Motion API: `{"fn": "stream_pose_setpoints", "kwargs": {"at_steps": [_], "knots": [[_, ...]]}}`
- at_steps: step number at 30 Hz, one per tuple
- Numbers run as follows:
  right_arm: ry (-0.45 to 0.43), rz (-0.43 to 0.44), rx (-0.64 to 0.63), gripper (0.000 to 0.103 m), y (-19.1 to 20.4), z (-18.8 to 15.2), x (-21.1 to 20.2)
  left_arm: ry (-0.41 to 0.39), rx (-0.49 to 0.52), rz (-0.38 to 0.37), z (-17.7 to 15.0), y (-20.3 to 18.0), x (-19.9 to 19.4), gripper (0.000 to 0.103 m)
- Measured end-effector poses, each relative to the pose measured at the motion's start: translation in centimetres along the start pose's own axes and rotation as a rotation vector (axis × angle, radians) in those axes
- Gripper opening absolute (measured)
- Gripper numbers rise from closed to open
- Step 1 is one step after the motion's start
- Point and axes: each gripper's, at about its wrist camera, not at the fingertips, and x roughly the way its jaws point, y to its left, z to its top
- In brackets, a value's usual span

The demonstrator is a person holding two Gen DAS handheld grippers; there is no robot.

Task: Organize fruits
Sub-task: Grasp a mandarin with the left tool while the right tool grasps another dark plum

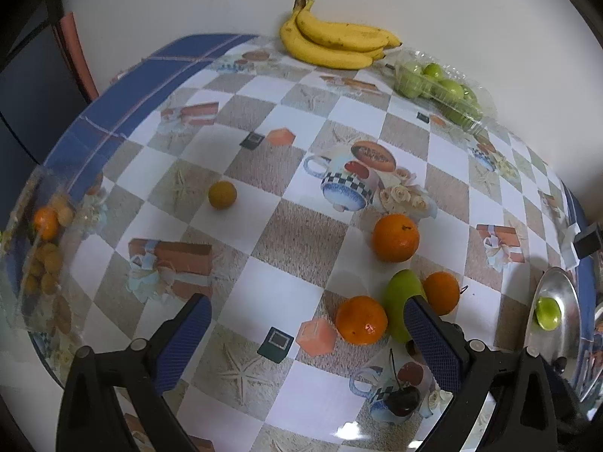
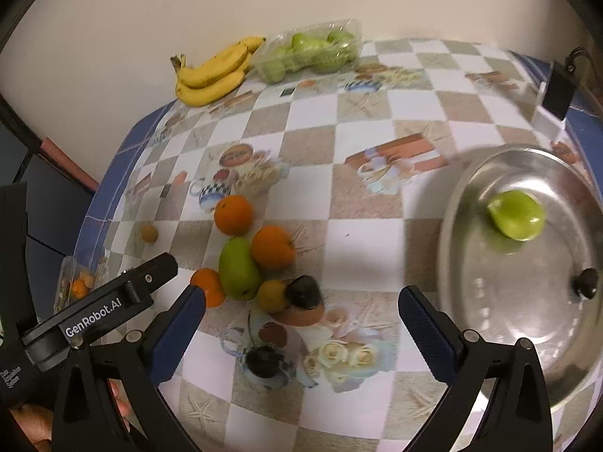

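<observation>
Fruit: oranges, a green mango and cherries clustered mid-worktop.
Done: one green fruit in the metal tray, right worktop edge.
Left: the cluster, bananas at the far edge.
Grippers: left gripper and right gripper open, empty.
Unclear: the bagged fruit, blurred.

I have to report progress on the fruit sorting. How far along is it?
Early. Done: one green fruit lies on the metal tray, with a small dark fruit near its rim. In hand: nothing; the left gripper and right gripper are both open. Left: three oranges, the green mango, cherries, bananas and the boxed green fruits still on the table.
</observation>
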Motion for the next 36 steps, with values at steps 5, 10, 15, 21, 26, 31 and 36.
{"fn": "stream_pose_setpoints", "kwargs": {"at_steps": [5,10,15,21,26,31,36], "knots": [[0.022,0.002,0.01,0.102,0.1,-0.1,1.0,0.063,-0.062,-0.034,-0.1,0.9,1.3,0.103],[0.03,-0.011,0.03,0.091,-0.3,0.0,1.8,0.104,-0.105,-0.082,-0.2,1.1,2.4,0.097],[0.046,-0.004,0.05,0.069,-0.6,0.1,2.6,0.133,-0.116,-0.139,-0.2,0.6,3.2,0.084],[0.066,0.015,0.074,0.053,-0.6,0.1,3.5,0.161,-0.131,-0.186,-0.1,0.2,3.8,0.072],[0.078,0.037,0.091,0.049,-0.5,0.1,4.0,0.18,-0.149,-0.219,-0.1,0.1,4.2,0.065],[0.084,0.039,0.1,0.044,-0.5,0.1,4.4,0.182,-0.151,-0.222,-0.1,0.0,4.3,0.058],[0.091,0.058,0.122,0.04,-0.7,0.1,4.9,0.182,-0.172,-0.22,-0.1,0.3,4.2,0.057]]}}
